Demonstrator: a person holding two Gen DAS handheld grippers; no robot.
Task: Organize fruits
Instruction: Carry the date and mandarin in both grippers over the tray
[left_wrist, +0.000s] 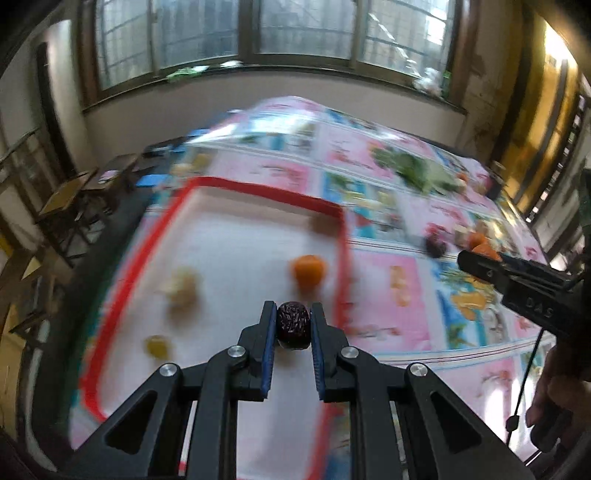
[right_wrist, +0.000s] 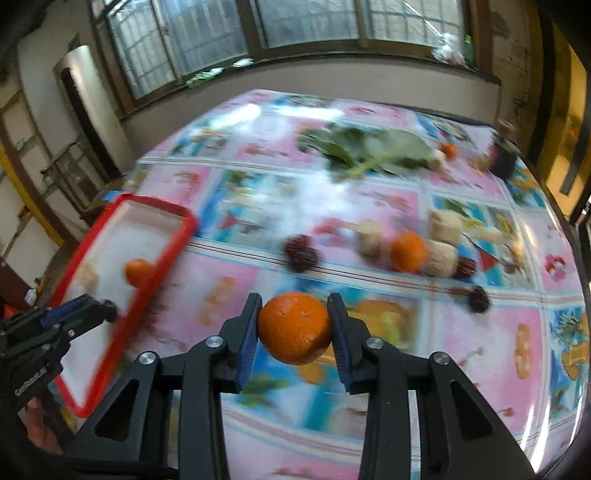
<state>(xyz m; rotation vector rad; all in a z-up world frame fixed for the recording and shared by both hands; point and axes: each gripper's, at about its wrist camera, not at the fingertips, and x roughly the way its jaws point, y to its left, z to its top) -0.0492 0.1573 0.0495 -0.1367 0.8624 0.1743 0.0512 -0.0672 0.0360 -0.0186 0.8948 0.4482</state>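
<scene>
My left gripper (left_wrist: 293, 319) is shut on a dark red date (left_wrist: 293, 325) and holds it above the red-rimmed white tray (left_wrist: 258, 184). In the tray lie an orange mandarin (left_wrist: 309, 271), a pale chunk (left_wrist: 181, 286) and a small yellow piece (left_wrist: 158, 346). My right gripper (right_wrist: 293, 314) is shut on a mandarin (right_wrist: 294, 326) above the table, to the right of the tray (right_wrist: 157, 201). Loose on the cloth lie dates (right_wrist: 301, 253), another mandarin (right_wrist: 408, 251) and pale chunks (right_wrist: 441, 258).
The table has a pink and blue picture cloth (right_wrist: 480, 332). Green leaves (right_wrist: 369, 149) lie at the far side with a small mandarin (right_wrist: 448, 149) and a dark object (right_wrist: 504, 158). Chairs (left_wrist: 74, 199) stand left of the table. Both views are blurred by motion.
</scene>
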